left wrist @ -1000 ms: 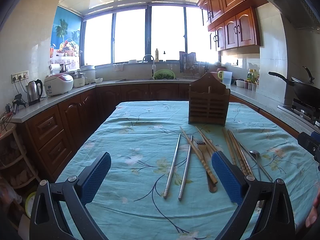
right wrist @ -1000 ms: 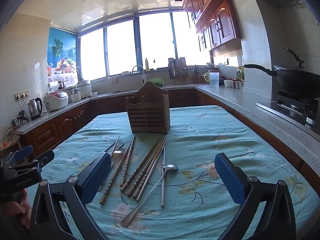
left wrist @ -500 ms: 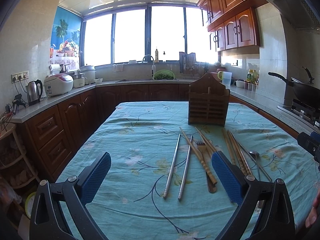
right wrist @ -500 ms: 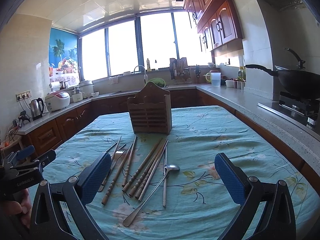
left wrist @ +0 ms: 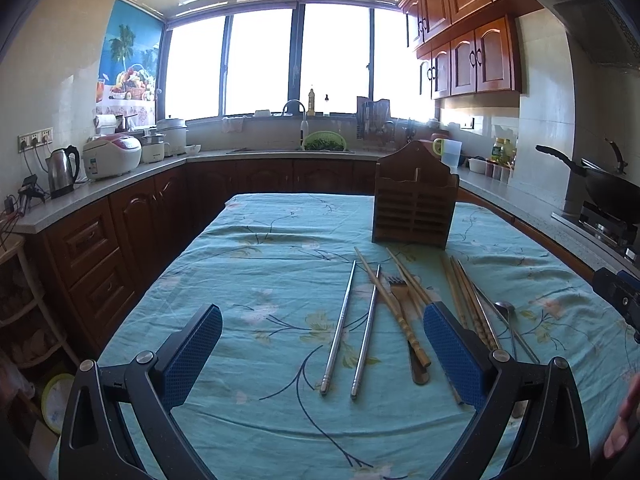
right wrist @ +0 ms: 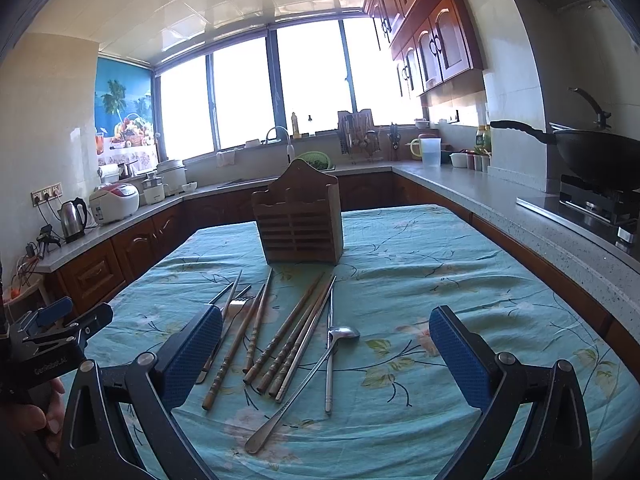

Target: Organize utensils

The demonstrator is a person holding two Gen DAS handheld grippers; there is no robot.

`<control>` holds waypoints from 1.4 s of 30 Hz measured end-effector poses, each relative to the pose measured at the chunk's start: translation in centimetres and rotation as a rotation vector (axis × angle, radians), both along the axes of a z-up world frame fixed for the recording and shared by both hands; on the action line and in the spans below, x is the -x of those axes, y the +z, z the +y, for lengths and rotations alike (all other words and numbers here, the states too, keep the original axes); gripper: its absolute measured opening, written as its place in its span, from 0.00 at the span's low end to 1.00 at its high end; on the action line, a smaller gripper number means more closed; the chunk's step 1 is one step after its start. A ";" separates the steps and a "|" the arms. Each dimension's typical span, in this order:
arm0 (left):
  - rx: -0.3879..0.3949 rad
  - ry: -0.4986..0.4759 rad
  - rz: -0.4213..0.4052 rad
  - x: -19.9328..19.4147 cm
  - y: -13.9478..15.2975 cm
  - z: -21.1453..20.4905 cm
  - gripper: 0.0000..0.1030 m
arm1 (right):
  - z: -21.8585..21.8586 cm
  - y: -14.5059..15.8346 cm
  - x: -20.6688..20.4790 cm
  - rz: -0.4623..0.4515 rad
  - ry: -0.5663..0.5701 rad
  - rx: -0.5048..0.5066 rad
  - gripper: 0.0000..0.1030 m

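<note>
A slatted wooden utensil holder [left wrist: 414, 204] [right wrist: 300, 220] stands upright past the middle of the table. In front of it lie two metal chopsticks [left wrist: 352, 328], several wooden chopsticks [left wrist: 394, 308] [right wrist: 288, 332], a fork [left wrist: 400, 286] [right wrist: 238, 306] and a metal spoon [left wrist: 505, 307] [right wrist: 304, 380]. My left gripper [left wrist: 322, 354] hovers open above the near ends of the metal chopsticks, holding nothing. My right gripper [right wrist: 324, 358] is open over the spoon and wooden chopsticks, also holding nothing. A hand holds the left gripper's body [right wrist: 52, 344] at the right wrist view's left edge.
A teal flowered cloth [left wrist: 260, 280] covers the table. Dark wooden counters run around it, with a kettle [left wrist: 62, 170] and rice cooker [left wrist: 112, 156] on the left. A wok [right wrist: 592, 156] sits on the stove to the right. The sink [left wrist: 296, 148] is under the window.
The right wrist view has rolled slightly and edged nearer the utensils. The left gripper and the utensils have stayed in place. Both grippers remain open.
</note>
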State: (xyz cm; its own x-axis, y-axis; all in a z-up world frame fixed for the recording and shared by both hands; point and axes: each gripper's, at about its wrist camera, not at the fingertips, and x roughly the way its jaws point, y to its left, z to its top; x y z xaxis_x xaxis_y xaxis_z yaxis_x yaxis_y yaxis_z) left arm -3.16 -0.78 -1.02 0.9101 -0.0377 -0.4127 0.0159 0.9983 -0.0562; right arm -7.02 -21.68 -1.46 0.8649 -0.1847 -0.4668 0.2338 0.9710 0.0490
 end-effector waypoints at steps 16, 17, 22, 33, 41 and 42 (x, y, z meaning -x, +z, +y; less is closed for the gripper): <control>0.125 -0.039 0.177 -6.9 1.5 2.6 0.94 | -2.5 -0.3 -3.6 0.071 0.024 -0.101 0.96; 0.129 -0.044 0.189 -7.6 1.6 2.6 0.93 | -2.7 -0.4 -4.0 0.079 0.027 -0.106 0.93; 0.153 -0.075 0.246 -11.5 2.2 2.7 0.83 | -3.6 -0.7 -6.3 0.116 0.042 -0.155 0.77; 0.203 -0.153 0.393 -20.4 1.5 2.6 0.59 | -5.7 -2.3 -12.5 0.215 0.069 -0.275 0.46; 0.187 -0.182 0.483 -27.7 -0.1 0.8 0.50 | -7.4 -4.0 -17.3 0.302 0.063 -0.354 0.32; 0.185 -0.181 0.491 -28.6 -0.4 0.7 0.50 | -7.6 -4.3 -17.9 0.314 0.058 -0.357 0.31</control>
